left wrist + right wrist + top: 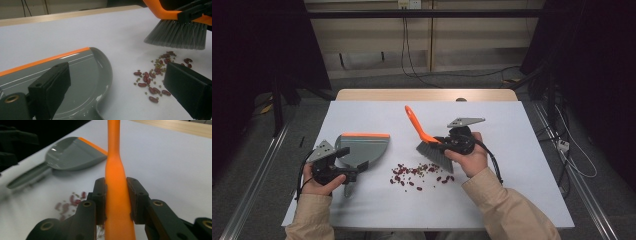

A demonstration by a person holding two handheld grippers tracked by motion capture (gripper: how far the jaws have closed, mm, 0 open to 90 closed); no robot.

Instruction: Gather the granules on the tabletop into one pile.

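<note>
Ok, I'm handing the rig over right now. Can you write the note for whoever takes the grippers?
Right gripper: shut on the orange brush handle, bristles held above the beans.
Left gripper: jaws open, at the grey dustpan handle, not gripping it.
Dustpan lies flat on the table, left of the beans.
Done: brush picked up.
Left: grip the dustpan, sweep the scattered beans into it.
</note>
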